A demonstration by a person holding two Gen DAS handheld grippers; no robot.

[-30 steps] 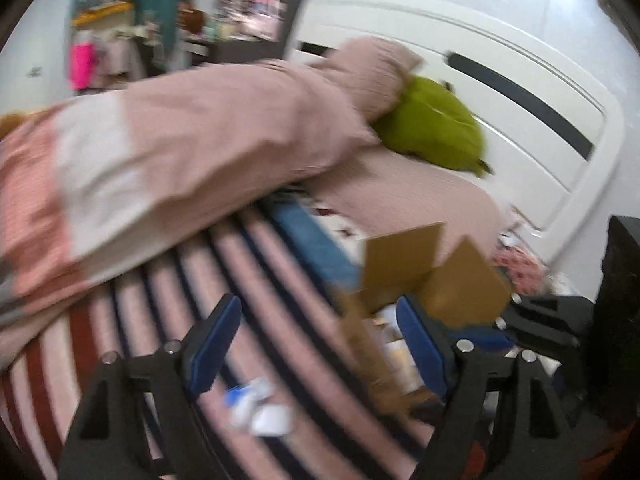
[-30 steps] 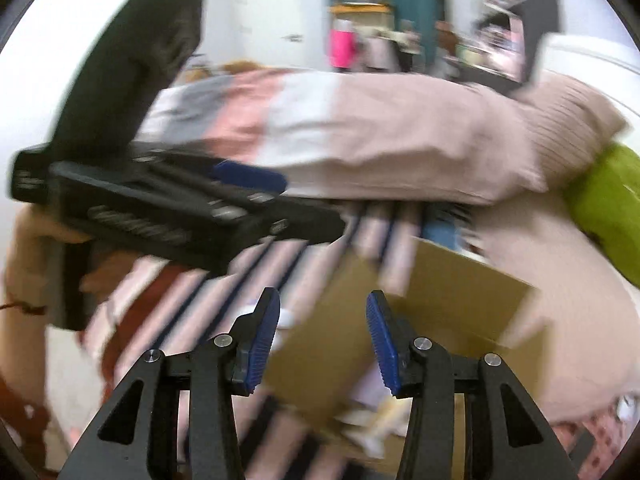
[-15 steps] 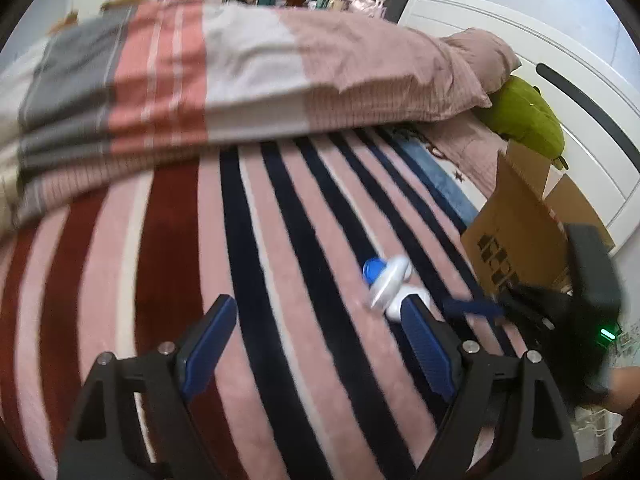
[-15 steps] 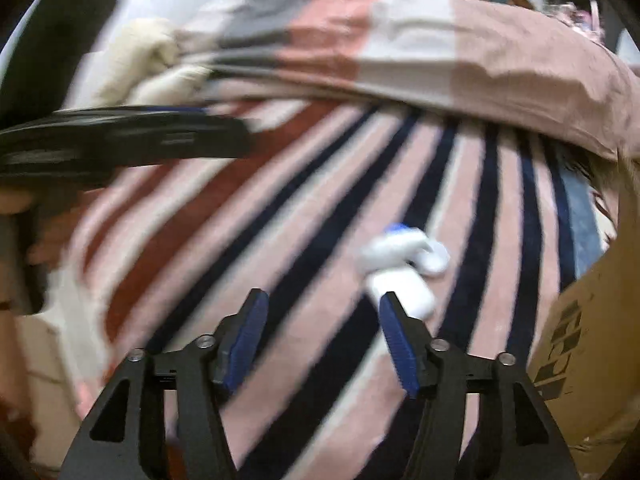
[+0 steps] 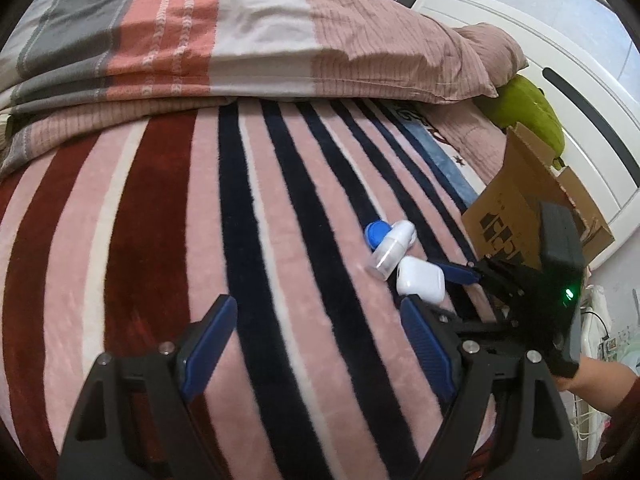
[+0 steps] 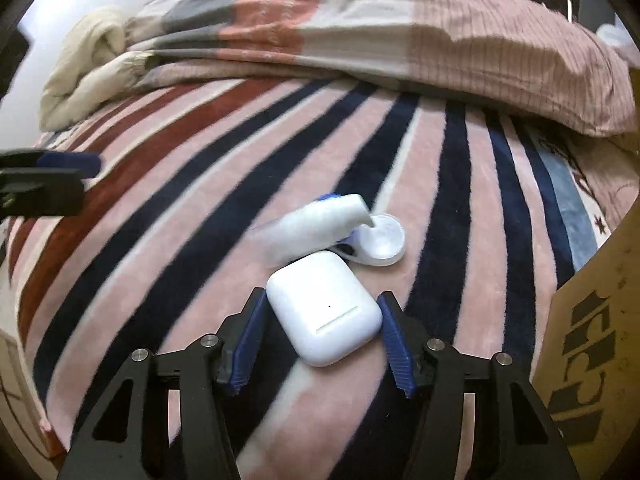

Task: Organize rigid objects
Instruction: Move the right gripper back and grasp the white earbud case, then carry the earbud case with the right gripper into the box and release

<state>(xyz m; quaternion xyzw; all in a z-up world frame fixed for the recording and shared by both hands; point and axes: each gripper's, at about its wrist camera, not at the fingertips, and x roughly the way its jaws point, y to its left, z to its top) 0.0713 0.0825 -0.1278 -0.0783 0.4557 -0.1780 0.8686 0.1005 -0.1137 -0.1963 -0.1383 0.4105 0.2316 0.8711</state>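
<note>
On the striped blanket [image 6: 168, 264] of the bed, near the cardboard box [image 5: 516, 208], I have the right tongs [image 6: 322, 340] straddling a white earbud case [image 6: 324, 306]: jaws wide, a blue pad on each side of the case, small gaps showing at both, nothing gripped yet. The left tongs [image 5: 316, 344] hang wide open over bare blanket, holding nothing, well to the left of the little pile. Just beyond the case lies a small white bottle [image 6: 312, 230] on its side, with its flip cap [image 6: 382, 240] open and a blue part under it; bottle and case look to be touching or very nearly so. I judge the step as a pick of the case, bound for the box. Risks as I see them: the case is smooth and rounded and sits skewed between the pads, so closing may twist it or squirt it forward into the bottle; the plush blanket gives, so pressing down could sink the pads and catch pile. A forward nudge would roll the bottle away. Count: one case, one bottle, one box, one green cushion [image 5: 528, 110] by the headboard, one folded quilt [image 5: 248, 36], two tongs.
</note>
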